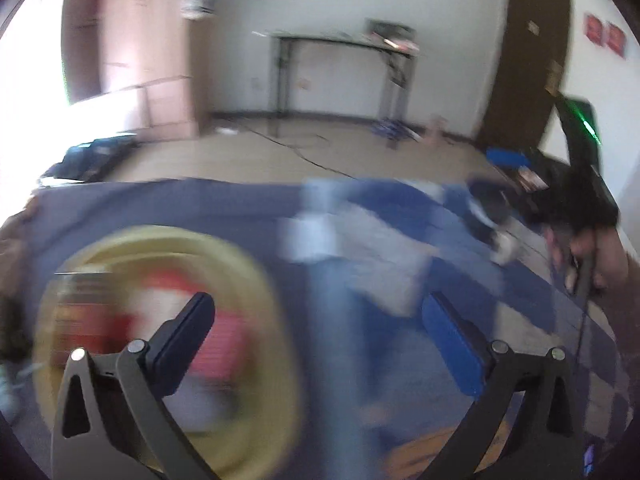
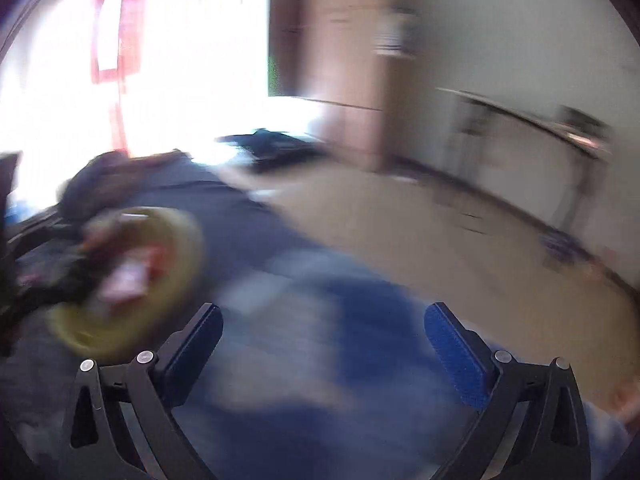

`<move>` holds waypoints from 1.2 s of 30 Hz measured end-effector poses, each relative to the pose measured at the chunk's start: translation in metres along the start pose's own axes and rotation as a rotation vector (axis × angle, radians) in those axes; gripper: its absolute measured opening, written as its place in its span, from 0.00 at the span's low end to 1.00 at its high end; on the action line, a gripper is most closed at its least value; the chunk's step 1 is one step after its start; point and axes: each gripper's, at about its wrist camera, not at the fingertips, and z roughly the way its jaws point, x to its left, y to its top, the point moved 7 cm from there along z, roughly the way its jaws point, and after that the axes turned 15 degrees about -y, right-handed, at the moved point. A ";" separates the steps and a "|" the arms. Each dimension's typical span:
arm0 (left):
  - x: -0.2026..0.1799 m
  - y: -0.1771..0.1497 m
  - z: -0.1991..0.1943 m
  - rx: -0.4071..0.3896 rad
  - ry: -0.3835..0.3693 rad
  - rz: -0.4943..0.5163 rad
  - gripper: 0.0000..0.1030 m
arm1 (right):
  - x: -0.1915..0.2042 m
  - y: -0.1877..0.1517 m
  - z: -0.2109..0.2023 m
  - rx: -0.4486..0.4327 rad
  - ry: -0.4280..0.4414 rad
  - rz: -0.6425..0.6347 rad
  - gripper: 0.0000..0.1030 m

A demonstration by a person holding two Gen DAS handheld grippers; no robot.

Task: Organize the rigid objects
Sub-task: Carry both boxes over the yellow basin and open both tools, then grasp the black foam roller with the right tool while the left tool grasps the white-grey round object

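Both views are motion-blurred. The left gripper [image 1: 316,332] and right gripper [image 2: 322,338] are spread wide, pinching nothing. The round yellow plastic basin [image 1: 276,300] holding red items sits on the blue-grey cloth-covered table [image 1: 160,204]; beyond the basin stands a tall wooden wardrobe [image 1: 160,48].

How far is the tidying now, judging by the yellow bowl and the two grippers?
Done: some red and pink things lie in the yellow bowl; blur hides what they are. In hand: nothing, as the left gripper and right gripper are both open and empty. Left: pale things still lie on the blue cloth.
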 end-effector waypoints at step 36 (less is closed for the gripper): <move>-0.124 -0.006 0.146 0.130 -0.210 0.147 0.39 | -0.106 -0.098 0.063 0.243 0.138 0.304 1.00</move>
